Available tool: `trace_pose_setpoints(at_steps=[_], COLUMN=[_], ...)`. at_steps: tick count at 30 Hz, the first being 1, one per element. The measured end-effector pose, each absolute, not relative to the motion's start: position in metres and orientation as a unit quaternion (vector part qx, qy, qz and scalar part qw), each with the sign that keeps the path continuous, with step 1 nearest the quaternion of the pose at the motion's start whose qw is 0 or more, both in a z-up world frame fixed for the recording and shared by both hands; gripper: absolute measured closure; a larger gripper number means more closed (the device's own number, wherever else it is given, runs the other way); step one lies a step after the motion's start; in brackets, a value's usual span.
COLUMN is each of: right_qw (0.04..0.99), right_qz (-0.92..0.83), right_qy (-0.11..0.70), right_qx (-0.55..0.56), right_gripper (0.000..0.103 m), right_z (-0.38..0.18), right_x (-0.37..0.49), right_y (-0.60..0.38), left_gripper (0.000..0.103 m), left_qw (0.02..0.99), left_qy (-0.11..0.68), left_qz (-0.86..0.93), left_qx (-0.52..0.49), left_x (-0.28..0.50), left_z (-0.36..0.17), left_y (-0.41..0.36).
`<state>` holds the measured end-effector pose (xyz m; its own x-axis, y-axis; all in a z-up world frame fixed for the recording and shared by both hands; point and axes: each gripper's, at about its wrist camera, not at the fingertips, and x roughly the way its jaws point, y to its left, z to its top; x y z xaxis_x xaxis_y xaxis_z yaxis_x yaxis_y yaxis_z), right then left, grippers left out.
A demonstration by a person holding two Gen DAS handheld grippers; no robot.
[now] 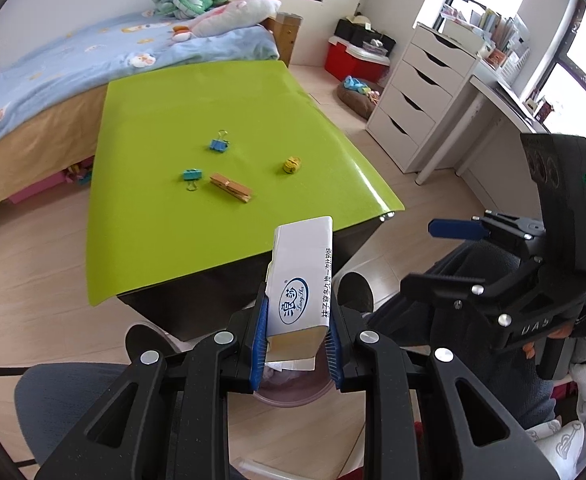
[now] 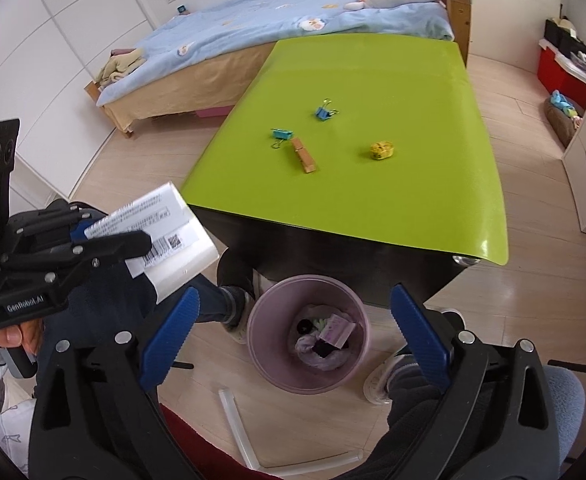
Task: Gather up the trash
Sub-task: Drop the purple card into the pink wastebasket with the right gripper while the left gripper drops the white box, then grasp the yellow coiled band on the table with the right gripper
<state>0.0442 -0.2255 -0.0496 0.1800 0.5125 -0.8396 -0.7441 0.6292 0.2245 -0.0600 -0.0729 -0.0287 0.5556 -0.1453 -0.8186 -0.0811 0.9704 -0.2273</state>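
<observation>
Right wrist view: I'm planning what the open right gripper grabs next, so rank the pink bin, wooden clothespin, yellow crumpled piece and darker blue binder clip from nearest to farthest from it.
1. Pink bin, on the floor right between the right gripper fingers.
2. Wooden clothespin, mid-table, left.
3. Yellow crumpled piece, mid-table, right; too close to call against the clothespin.
4. Darker blue binder clip, farther back.

I look over a bedroom with a pale wooden floor (image 2: 141, 168) and white panelled walls (image 2: 53, 40). Beyond my green-topped bench (image 1: 221, 120) stands a bed (image 1: 53, 68) under a light blue quilt, with plush toys (image 1: 229, 12) piled at its head. A white chest of drawers (image 1: 421, 92) adjoins a white desk (image 1: 501, 100) below the bright window (image 1: 573, 64). A red storage box (image 1: 345, 60) sits by the far wall.
</observation>
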Motion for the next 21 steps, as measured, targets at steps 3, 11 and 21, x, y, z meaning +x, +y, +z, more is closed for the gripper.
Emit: trace_pose_setpoints(at_steps=[3, 11, 21], right_qw=[0.768, 0.785, 0.781], right_qz=[0.401, 0.38, 0.387], right_qy=[0.486, 0.481, 0.483], right_qx=[-0.114, -0.093, -0.082], right_gripper=[0.008, 0.008, 0.005], right_z=[-0.046, -0.039, -0.043], right_x=[0.048, 0.059, 0.056], right_y=[-0.236, -0.261, -0.261], left_gripper=[0.075, 0.017, 0.008], left_qw=[0.87, 0.868, 0.869], left_qy=[0.478, 0.483, 0.482], left_qz=[-0.03, -0.041, -0.006], left_qx=[-0.114, -0.105, -0.115], left_x=[-0.056, -0.045, -0.046], left_z=[-0.032, -0.037, -0.04], left_y=[-0.081, -0.093, -0.079])
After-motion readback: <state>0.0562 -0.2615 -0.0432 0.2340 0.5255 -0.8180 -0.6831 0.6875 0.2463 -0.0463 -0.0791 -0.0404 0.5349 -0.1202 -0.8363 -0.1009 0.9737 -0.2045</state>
